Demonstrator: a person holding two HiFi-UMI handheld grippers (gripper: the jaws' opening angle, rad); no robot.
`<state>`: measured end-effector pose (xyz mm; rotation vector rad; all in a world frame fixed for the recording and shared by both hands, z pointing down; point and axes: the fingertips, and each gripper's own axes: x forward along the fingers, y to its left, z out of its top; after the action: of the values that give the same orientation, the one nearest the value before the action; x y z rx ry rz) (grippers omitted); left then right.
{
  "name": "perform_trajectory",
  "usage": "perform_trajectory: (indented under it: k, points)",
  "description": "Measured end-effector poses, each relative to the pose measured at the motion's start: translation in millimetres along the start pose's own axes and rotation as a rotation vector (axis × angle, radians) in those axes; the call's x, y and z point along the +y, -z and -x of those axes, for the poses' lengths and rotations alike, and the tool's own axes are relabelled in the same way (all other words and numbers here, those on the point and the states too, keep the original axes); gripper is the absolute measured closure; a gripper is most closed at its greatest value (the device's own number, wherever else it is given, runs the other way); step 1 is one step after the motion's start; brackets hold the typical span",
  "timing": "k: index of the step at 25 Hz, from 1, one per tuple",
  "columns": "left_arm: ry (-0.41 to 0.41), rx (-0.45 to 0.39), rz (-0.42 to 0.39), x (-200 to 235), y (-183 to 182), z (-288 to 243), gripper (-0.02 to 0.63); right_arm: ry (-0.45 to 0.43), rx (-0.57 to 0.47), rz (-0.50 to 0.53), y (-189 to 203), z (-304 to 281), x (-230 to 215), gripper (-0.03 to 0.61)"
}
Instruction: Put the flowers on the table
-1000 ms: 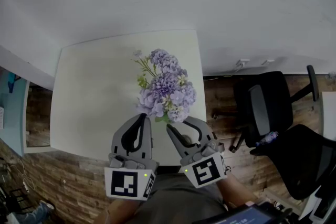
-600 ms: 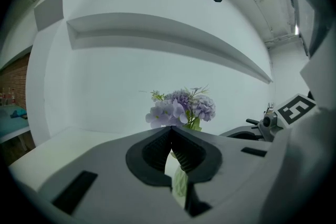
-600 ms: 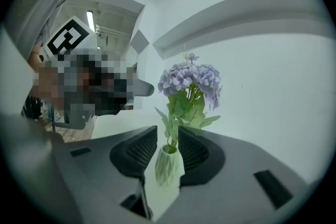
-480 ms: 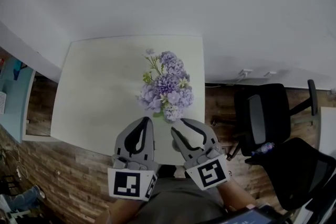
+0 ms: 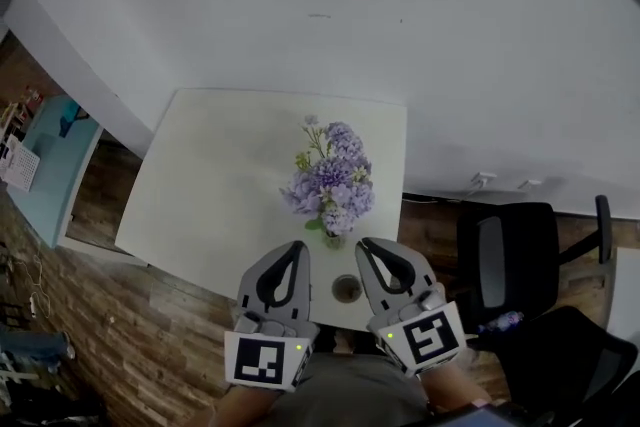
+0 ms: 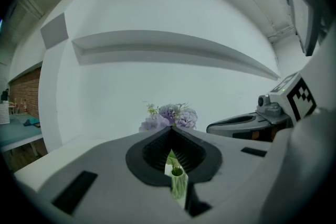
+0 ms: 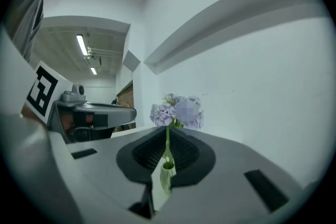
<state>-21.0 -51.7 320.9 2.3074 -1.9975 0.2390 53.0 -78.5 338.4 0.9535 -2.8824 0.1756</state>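
R hand-held gripper [image 5: 368, 245] clear of flowers [image 5: 332, 183], pulled back, jaws just closed, empty; L hand-held gripper [image 5: 291, 247] backed off too.

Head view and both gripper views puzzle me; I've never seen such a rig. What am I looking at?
A person carries the left hand-held gripper and the right hand-held gripper, one per hand. The head view looks down from a head camera; each gripper view looks along its own jaws. On the white table stands a small vase of purple flowers. Neither holds anything; the right one's jaws have just been closing, nothing between them.
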Motion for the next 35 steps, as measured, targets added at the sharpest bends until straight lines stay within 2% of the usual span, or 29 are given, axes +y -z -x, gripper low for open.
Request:
perform_trajectory:
  k: [4,7,17,24,35]
  points:
    - [-0.029,-0.031,-0.003,-12,-14,8,0.606,-0.018,-0.042,0.014,-18,14,3,0.569]
    - [-0.046,-0.037,-0.009,-22,-18,11,0.606,-0.038,-0.037,0.025,-16,21,2,0.571]
    - [-0.102,0.023,0.012,-48,1,29,0.606,-0.106,-0.022,0.002,-5,42,8,0.572]
    - [-0.133,0.015,0.009,-38,0,46,0.606,-0.138,-0.035,0.001,-7,41,29,0.571]
    - [-0.109,-0.020,0.039,-18,0,76,0.606,-0.109,-0.043,0.036,-16,37,66,0.571]
